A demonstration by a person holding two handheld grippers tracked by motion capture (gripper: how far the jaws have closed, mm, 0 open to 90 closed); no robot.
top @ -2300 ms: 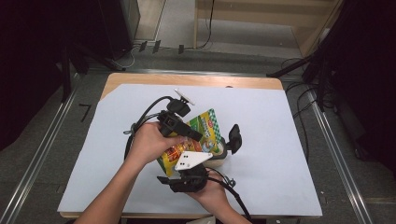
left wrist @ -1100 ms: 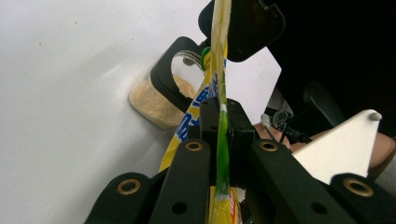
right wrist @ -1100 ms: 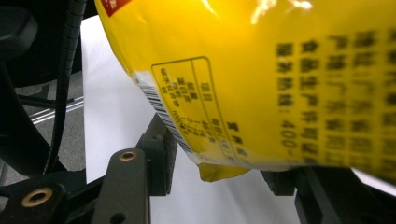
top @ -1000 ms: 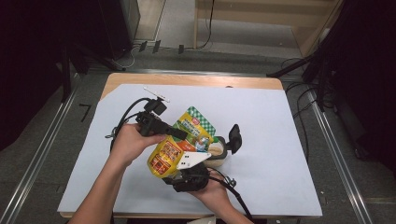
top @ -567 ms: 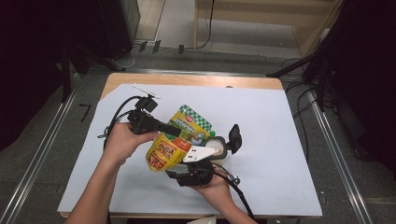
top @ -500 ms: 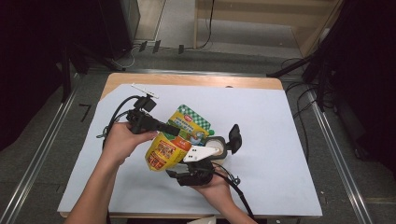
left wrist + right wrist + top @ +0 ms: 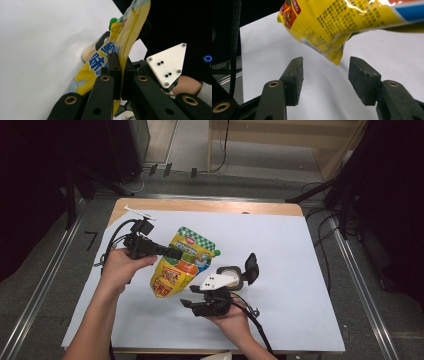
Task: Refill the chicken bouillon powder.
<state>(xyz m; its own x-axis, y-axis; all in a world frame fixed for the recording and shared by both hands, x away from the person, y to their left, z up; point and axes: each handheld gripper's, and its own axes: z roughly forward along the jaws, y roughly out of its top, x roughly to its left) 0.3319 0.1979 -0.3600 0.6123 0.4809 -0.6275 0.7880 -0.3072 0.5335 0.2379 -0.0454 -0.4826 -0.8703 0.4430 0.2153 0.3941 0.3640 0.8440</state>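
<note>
Nearest the person's edge of the table (image 7: 310,320), the right gripper (image 7: 196,303) sits low in the right hand (image 7: 231,319); its two jaws have just been opening and now stand apart, pads pressing on nothing. In the right gripper view, one corner of the pouch (image 7: 352,22) hangs above and between them, apart from both pads.

Next out: one yellow pouch (image 7: 181,262) with a green-checked top and one green cap (image 7: 113,21), held up off the white sheet (image 7: 295,250), left of centre. The left gripper (image 7: 177,254), in the left hand (image 7: 119,268), is clamped on the pouch's edge, jaws fully closed on the film (left gripper view).

Just right of the pouch: one small open jar (image 7: 231,274), its black flip lid (image 7: 251,268) raised, standing on the sheet.

Count: two grippers, one pouch, one jar.
</note>
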